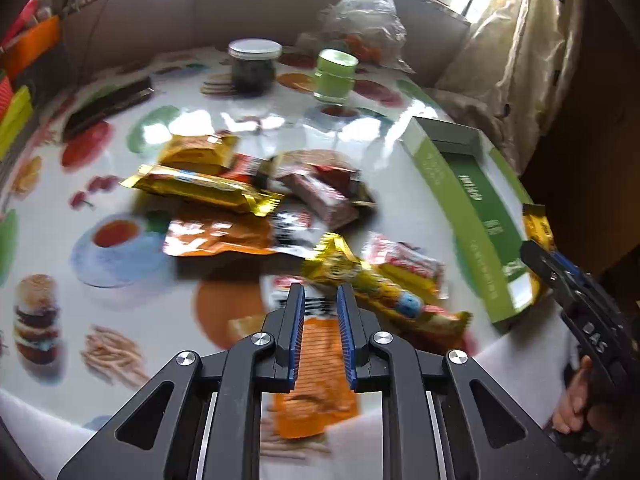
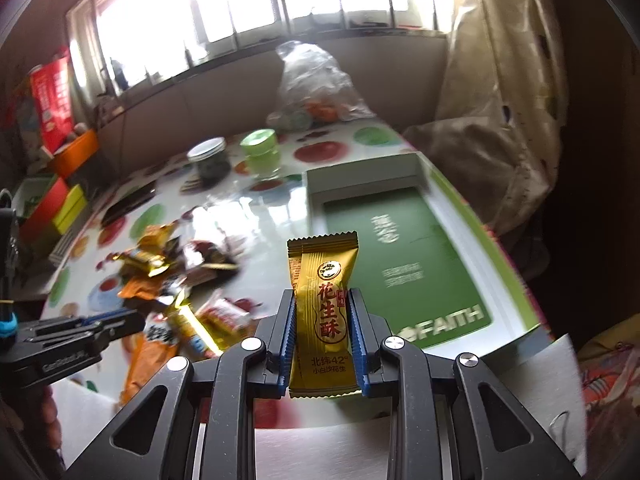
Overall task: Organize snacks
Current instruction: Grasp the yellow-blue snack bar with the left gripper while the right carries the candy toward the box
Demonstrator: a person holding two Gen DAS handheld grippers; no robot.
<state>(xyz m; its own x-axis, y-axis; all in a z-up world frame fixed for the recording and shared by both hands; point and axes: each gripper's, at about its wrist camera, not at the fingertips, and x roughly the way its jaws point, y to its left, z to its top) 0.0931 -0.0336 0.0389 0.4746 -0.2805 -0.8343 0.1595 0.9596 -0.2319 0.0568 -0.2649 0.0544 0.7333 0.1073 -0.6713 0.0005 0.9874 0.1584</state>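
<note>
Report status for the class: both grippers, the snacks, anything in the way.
Right gripper shut on gold snack bar, beside green box. Left gripper closed on orange packet. Snack pile unsorted. Box empty, nothing blocking.

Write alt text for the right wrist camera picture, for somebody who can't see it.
The right gripper holds a gold snack packet upright between its blue pads, above a glossy table printed with food pictures. Behind it lies an open green and white box, empty inside; to the left is a loose pile of snack packets, with the left gripper near it.
</note>
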